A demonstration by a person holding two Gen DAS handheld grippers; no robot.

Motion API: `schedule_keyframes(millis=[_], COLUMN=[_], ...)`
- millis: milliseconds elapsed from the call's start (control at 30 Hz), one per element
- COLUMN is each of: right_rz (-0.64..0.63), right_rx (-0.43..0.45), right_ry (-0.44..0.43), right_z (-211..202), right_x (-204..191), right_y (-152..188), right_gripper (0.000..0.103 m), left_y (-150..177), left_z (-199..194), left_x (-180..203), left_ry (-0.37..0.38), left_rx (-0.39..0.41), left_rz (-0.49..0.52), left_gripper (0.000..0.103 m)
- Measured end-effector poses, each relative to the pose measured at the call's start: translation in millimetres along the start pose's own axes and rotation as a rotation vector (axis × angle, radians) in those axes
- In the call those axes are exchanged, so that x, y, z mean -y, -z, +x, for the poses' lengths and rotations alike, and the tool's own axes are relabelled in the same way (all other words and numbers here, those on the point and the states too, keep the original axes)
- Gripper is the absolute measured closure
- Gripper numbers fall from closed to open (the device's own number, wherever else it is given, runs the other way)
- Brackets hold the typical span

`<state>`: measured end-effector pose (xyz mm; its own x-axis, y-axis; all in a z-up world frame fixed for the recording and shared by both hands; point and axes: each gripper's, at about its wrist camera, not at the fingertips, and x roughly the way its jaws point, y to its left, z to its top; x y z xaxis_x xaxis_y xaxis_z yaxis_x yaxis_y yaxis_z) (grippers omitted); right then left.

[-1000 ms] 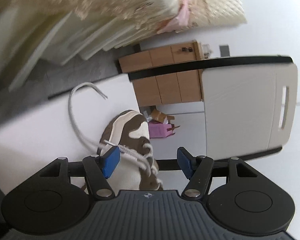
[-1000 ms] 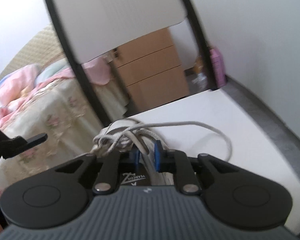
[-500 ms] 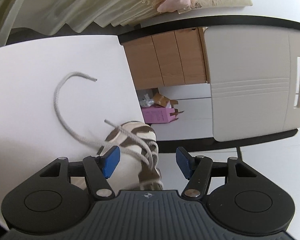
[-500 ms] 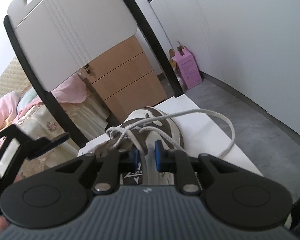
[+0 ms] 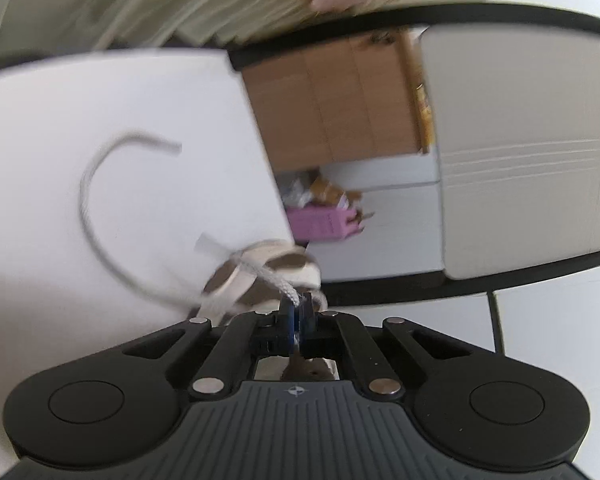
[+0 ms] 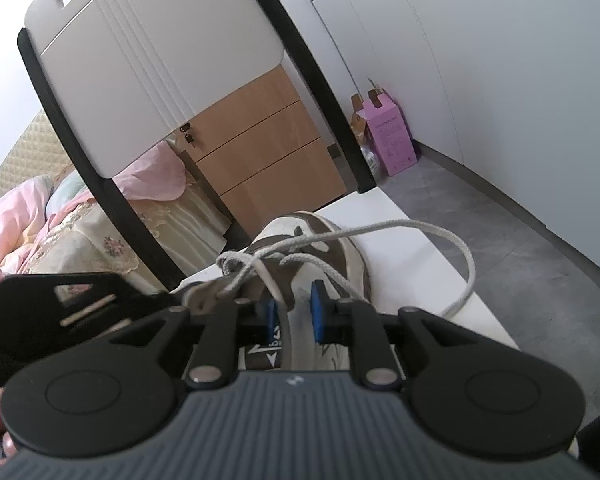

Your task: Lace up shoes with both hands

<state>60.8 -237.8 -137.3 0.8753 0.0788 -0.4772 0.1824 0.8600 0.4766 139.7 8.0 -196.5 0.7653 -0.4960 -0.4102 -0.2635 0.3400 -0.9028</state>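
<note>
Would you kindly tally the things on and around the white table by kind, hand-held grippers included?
Shoe: 1
Shoelace: 1
Pink box: 1
Left hand-held gripper, right hand-held gripper: 2
White table: 1
Total: 6

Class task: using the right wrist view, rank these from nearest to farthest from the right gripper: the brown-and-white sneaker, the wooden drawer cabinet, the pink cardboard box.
1. Brown-and-white sneaker: directly ahead of the right gripper, tongue between its fingers.
2. Wooden drawer cabinet: behind the sneaker, centre.
3. Pink cardboard box: on the floor, far right.
</note>
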Motion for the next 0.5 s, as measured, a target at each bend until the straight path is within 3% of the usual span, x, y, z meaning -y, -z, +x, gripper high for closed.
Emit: schedule_keyframes(millis=[67, 200, 500], right_rz=[0.020, 0.049, 0.074], right_rx=[0.013, 0.036, 0.056], right_ry=[0.007, 0.035, 0.068], right_z=[-2, -4, -6], right_x=[3, 9, 18], right_y=[0, -3, -9], right_gripper=[0.088, 0.088, 0.088], left_y=[0, -8, -57], left_z=[-6, -23, -97], left_x=[4, 4, 19], left_ry=[0.016, 0.006, -0.005], left_rx=[0.013, 0.047, 0.188], left_rz=[0.036, 0.016, -0.007], left_gripper=[0.101, 0.101, 0.102])
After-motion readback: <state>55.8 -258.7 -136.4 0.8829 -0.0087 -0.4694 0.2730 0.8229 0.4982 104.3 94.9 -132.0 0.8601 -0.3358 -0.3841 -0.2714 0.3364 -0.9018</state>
